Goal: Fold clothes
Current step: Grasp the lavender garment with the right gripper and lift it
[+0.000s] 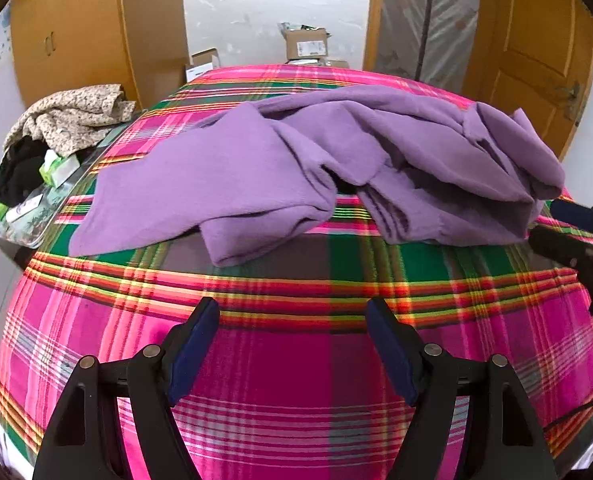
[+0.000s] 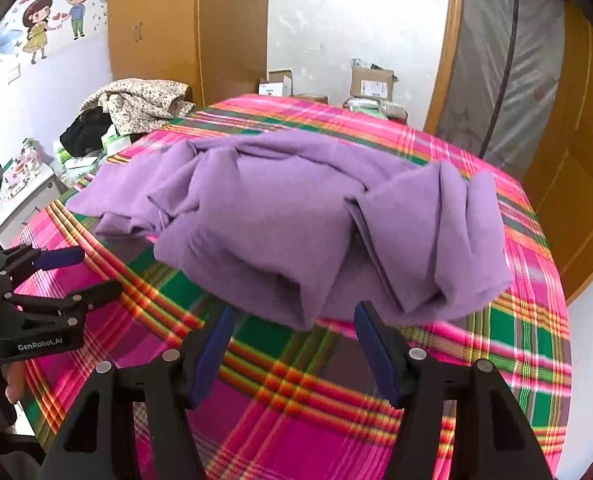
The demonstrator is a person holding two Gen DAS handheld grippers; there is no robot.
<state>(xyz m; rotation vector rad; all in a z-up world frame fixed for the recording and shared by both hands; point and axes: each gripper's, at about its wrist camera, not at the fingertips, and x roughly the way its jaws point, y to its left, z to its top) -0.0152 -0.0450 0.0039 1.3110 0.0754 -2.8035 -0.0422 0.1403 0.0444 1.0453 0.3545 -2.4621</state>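
Observation:
A purple garment [image 1: 296,168] lies crumpled on the pink, green and orange plaid bed cover [image 1: 288,360], bunched higher at its right end. My left gripper [image 1: 292,312] hovers open over bare plaid, short of the garment's near edge. My right gripper [image 2: 292,316] is open too, its fingertips just in front of the purple garment [image 2: 296,216] at its near hem. The right gripper [image 1: 552,224] also shows at the right edge of the left wrist view, beside the garment's right end. The left gripper [image 2: 96,272] appears at the left of the right wrist view, held by a hand [image 2: 0,384].
A floral cloth [image 1: 72,120] and a black cloth [image 1: 16,172] are piled with small boxes on a side table at the bed's left. Cardboard boxes [image 1: 306,44] stand beyond the far end. Wooden wardrobe [image 2: 184,24] and doors flank the room.

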